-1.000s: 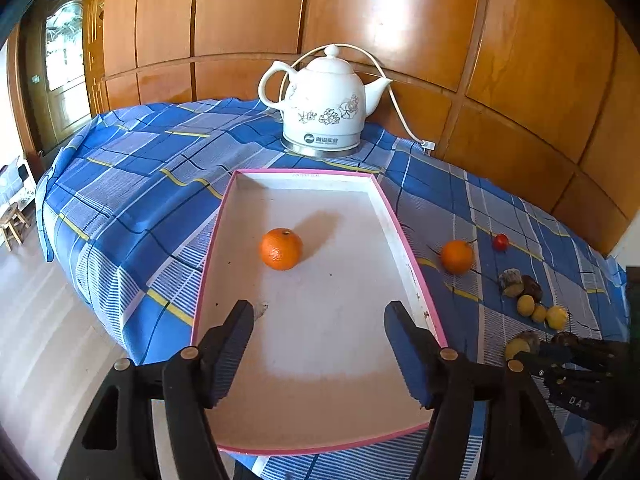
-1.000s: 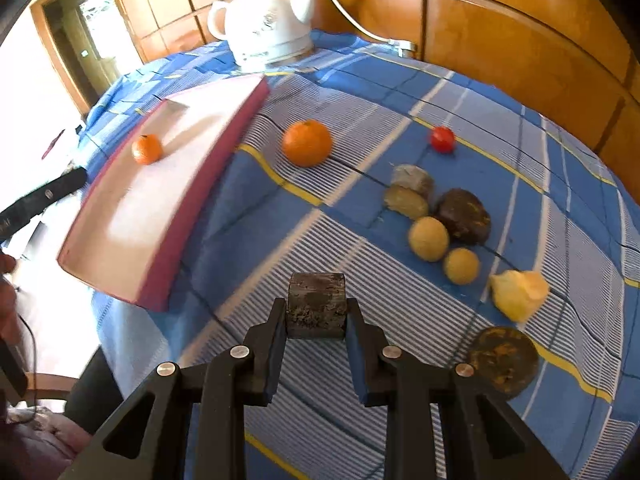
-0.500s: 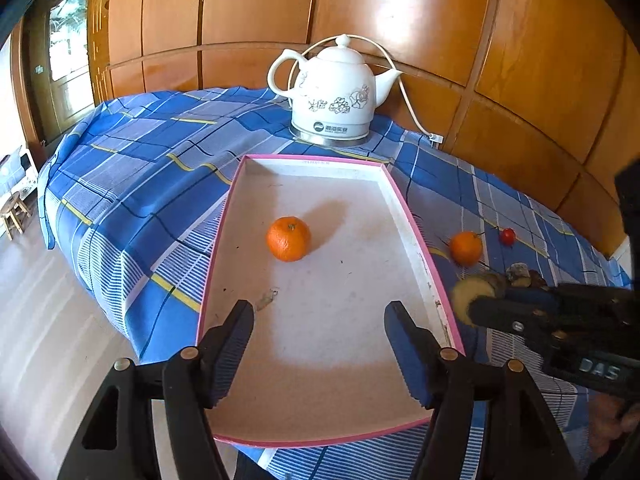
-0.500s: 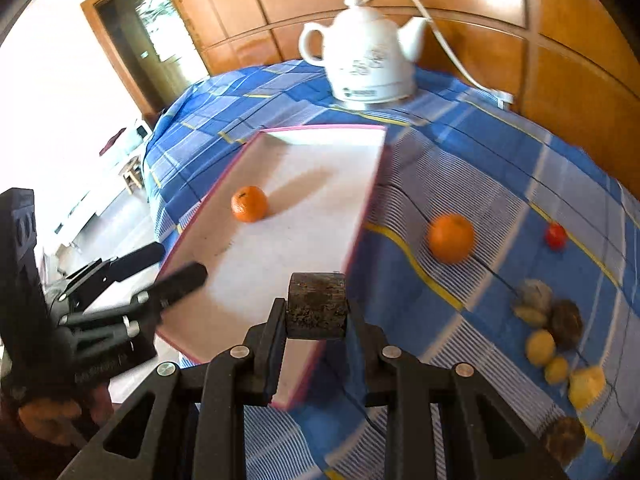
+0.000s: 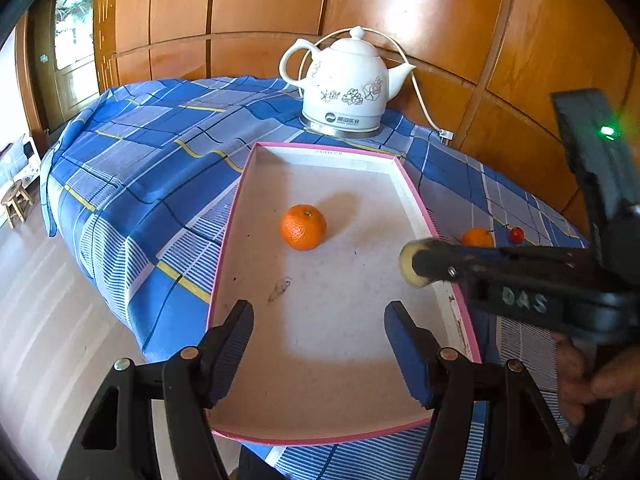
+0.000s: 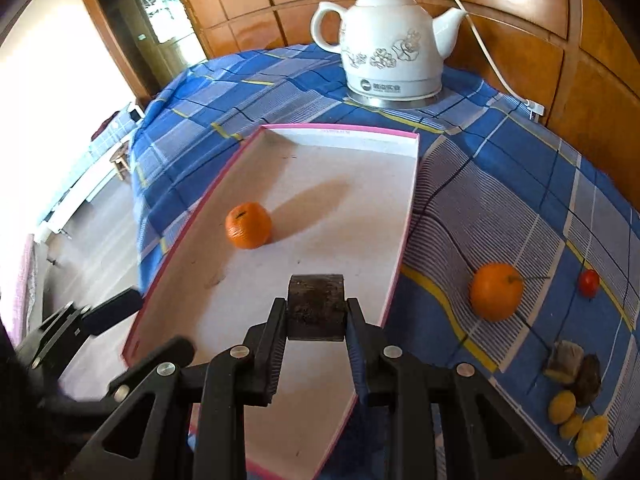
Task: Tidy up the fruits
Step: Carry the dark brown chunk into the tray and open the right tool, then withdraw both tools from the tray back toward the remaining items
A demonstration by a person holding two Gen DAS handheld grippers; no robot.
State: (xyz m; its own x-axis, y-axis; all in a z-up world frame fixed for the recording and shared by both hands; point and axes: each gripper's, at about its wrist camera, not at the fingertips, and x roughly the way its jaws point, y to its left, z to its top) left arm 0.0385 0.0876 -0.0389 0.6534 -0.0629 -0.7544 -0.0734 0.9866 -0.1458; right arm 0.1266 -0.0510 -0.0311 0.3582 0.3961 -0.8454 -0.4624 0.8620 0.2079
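Observation:
A pink-rimmed tray (image 5: 236, 216) (image 6: 404, 256) lies on the blue checked cloth, and one orange (image 5: 303, 227) (image 6: 248, 225) sits in it. My right gripper (image 6: 316, 316) is shut on a dark brown fruit piece (image 6: 316, 306) and hangs above the tray's near right part. In the left wrist view that gripper comes in from the right over the tray's right rim, with the fruit piece's pale end (image 5: 407, 265) showing. My left gripper (image 5: 320, 340) stands open above the tray's near end, nothing between its fingers. On the cloth lie a second orange (image 6: 496, 297) and a small red fruit (image 6: 589, 282).
A white kettle (image 5: 344, 88) (image 6: 394, 40) with its cord stands behind the tray against the wood panel wall. Several small yellow and brown fruit pieces (image 6: 576, 396) lie at the right of the cloth. The table edge drops to the floor at the left.
My right gripper carried the dark fruit piece leftward from over the cloth to above the tray. The left gripper stayed open in about the same place.

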